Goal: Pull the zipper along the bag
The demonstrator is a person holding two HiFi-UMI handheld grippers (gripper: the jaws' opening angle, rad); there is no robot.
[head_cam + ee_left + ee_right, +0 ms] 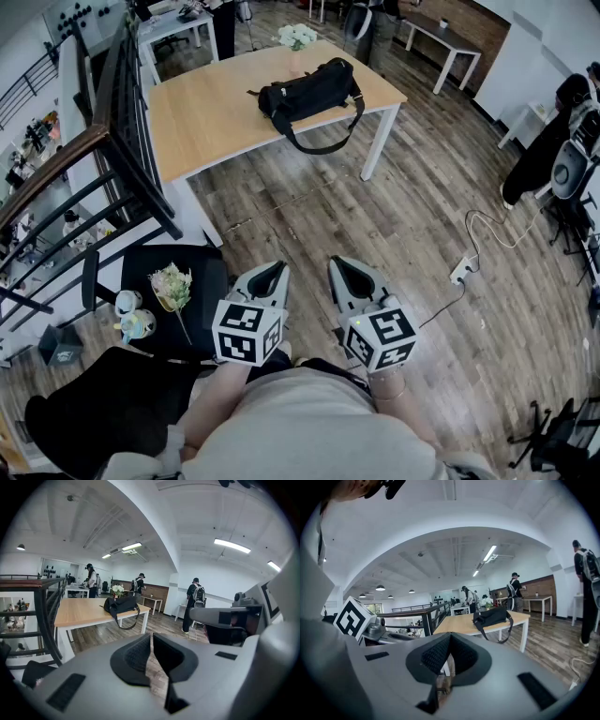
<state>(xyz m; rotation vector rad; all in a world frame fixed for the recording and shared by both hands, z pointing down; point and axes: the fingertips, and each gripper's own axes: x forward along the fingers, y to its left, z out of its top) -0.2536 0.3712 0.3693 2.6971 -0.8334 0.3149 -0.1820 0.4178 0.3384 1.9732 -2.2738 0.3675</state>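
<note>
A black bag (309, 94) lies on the far side of a light wooden table (206, 117), its strap hanging over the front edge. The bag (121, 604) shows small and distant in the left gripper view, and the bag (492, 617) is just as far off in the right gripper view. Both grippers are held close to the person's body, well short of the table. My left gripper (269, 275) is shut with nothing in it. My right gripper (347, 271) is shut and empty too. The bag's zipper is too small to make out.
A black stair railing (122, 122) runs along the left. Below it a black chair (173, 291) carries a flower and small items. A white vase of flowers (296, 39) stands behind the bag. A cable and power strip (461, 272) lie on the wooden floor. Several people stand at distant desks.
</note>
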